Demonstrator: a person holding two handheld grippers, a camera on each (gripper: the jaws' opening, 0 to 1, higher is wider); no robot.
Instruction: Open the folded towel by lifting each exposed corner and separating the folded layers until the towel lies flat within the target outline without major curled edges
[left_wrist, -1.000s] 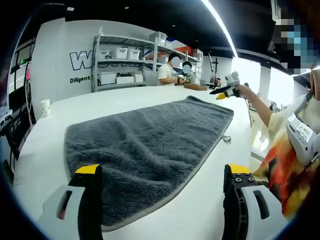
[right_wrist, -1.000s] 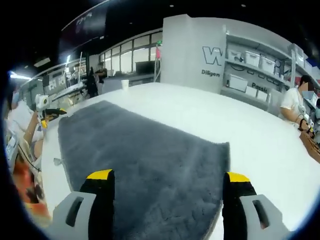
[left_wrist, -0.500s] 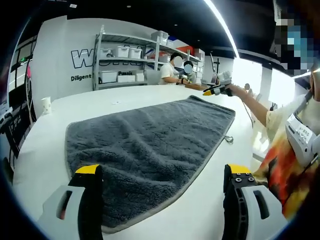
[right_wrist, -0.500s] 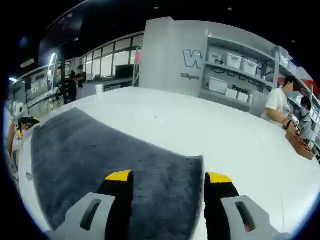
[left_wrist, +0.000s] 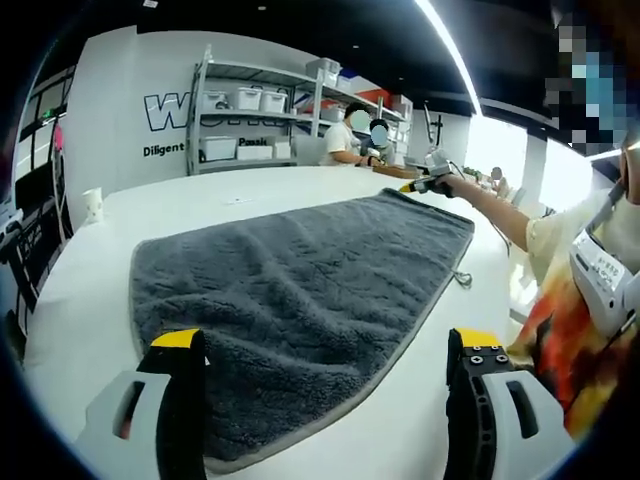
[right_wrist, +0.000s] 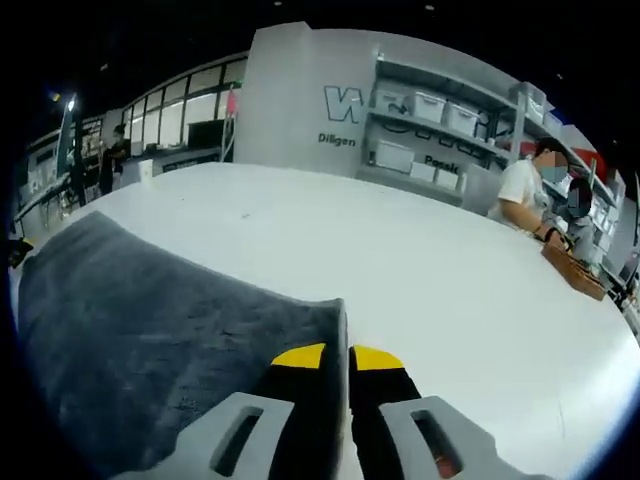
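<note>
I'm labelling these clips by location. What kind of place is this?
Probably a workshop or lab: metal shelving with storage bins, a large white worktable, people working at the far end.

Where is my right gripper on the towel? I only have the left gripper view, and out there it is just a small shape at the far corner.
Observer: In the right gripper view, the right gripper sits at a corner of the grey towel, its yellow-tipped jaws nearly together over the corner edge.
Operator: Is the left gripper holding anything?
Observer: You can see that yourself: the left gripper is open above the near edge. From the right gripper view, the towel lies in one layer on the white table.
Operator: Anything beyond that corner?
Observer: Bare table, then a person working beside a wooden tray at the far edge.
</note>
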